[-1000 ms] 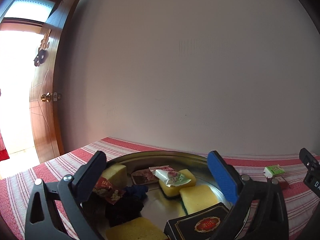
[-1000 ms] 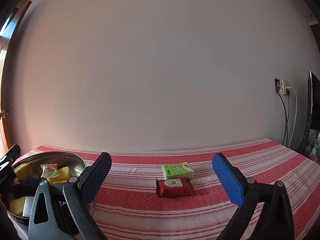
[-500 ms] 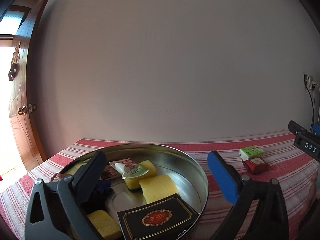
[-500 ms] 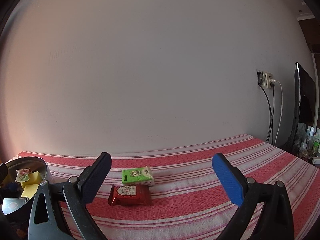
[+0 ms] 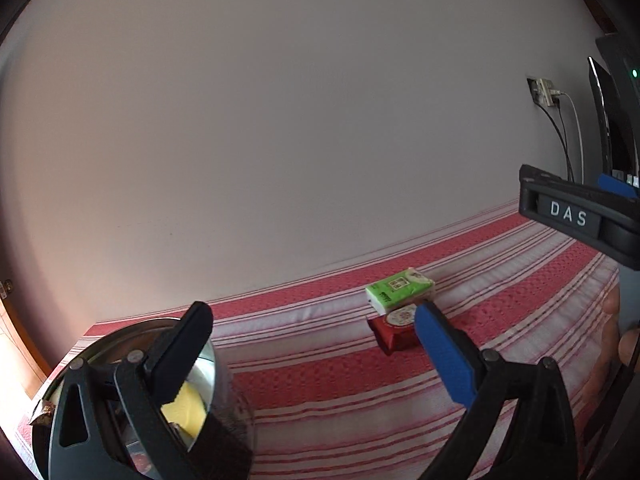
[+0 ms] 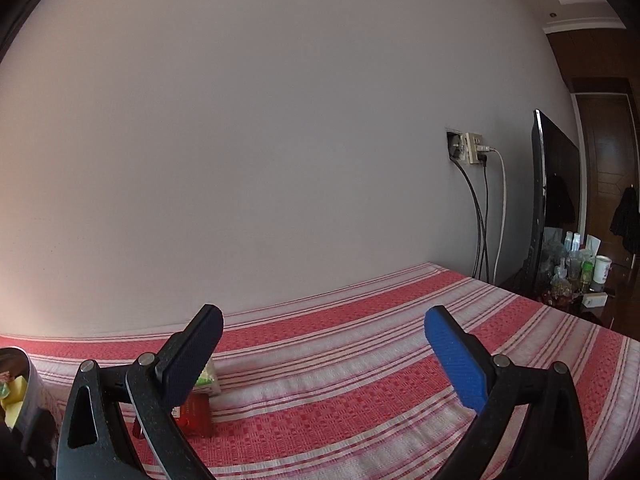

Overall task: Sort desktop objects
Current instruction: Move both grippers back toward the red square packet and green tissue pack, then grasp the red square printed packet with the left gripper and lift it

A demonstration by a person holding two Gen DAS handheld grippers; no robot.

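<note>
Both views have swung right since a second ago: the tin (image 5: 210,364) that filled the left camera now sits at its lower left edge, and the packs have slid from mid-frame to far left in the right camera. Left gripper (image 5: 316,356) is spread wide with nothing in it, and so is the right gripper (image 6: 324,354).

Green pack (image 5: 400,290) and red pack (image 5: 394,332) lie touching on the striped cloth (image 5: 500,280), well apart from the tin. In the left view the blue finger (image 5: 444,356) covers part of the red one.

Looks like a reach for the packs. To do it well, center one pack between the fingers, come down low and straight, and close on just that one so the neighbour doesn't get dragged along.
</note>
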